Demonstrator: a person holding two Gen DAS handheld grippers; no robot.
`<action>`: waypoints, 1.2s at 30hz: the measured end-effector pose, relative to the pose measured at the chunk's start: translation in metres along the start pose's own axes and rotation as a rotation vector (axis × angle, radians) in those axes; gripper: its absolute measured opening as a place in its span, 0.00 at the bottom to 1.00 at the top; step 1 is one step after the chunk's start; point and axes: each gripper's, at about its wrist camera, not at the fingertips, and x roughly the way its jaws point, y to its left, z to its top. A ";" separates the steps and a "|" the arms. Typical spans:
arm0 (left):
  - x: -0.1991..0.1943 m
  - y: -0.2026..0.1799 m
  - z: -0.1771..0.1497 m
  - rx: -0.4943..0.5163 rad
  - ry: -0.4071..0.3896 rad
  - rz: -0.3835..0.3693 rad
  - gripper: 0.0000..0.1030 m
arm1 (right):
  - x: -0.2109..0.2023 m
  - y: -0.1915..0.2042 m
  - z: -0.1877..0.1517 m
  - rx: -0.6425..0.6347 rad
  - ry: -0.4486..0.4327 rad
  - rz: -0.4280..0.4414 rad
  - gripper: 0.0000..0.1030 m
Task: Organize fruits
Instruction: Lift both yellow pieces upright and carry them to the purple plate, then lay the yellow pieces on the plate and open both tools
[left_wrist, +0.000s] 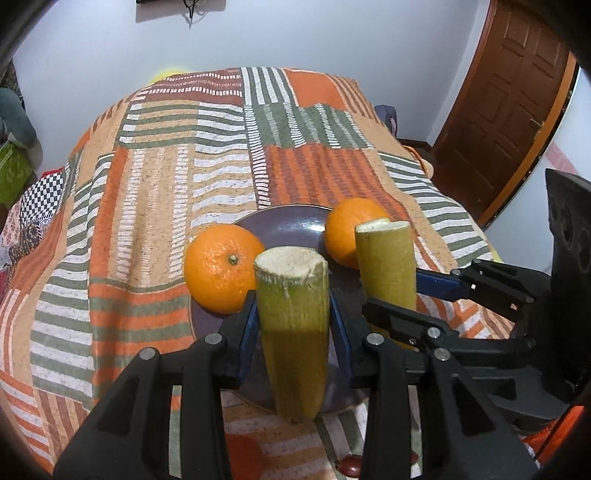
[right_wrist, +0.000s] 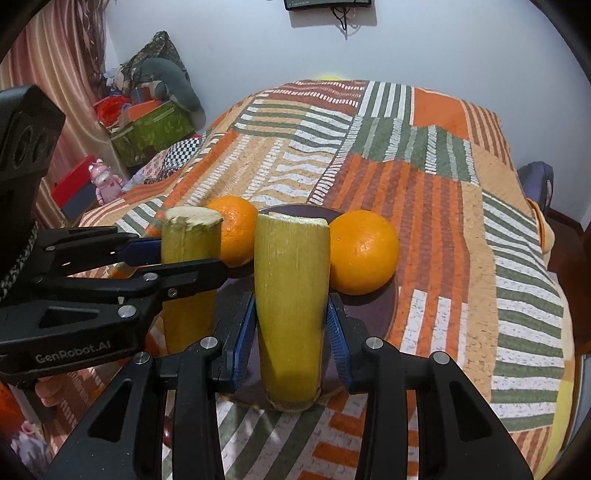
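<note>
Patchwork bedspread, yellow-green cane pieces

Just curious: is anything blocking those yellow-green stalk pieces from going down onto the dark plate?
Mostly no. Each tongs, left and right, holds a stalk piece over the plate. Two oranges sit on its far part; the near part looks free.

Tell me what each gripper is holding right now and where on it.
Each holds an upright sugarcane piece by its middle: the left gripper clamps one sugarcane piece, the right gripper the other sugarcane piece, above the plate.
</note>
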 end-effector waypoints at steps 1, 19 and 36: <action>0.002 0.000 0.001 0.001 0.003 0.010 0.35 | 0.002 0.000 0.000 0.001 0.004 0.002 0.34; -0.025 -0.007 -0.002 0.037 -0.052 0.050 0.37 | -0.008 0.003 0.004 -0.012 0.008 -0.018 0.36; -0.122 0.002 -0.062 0.035 -0.115 0.112 0.51 | -0.093 0.025 -0.020 0.002 -0.112 -0.062 0.46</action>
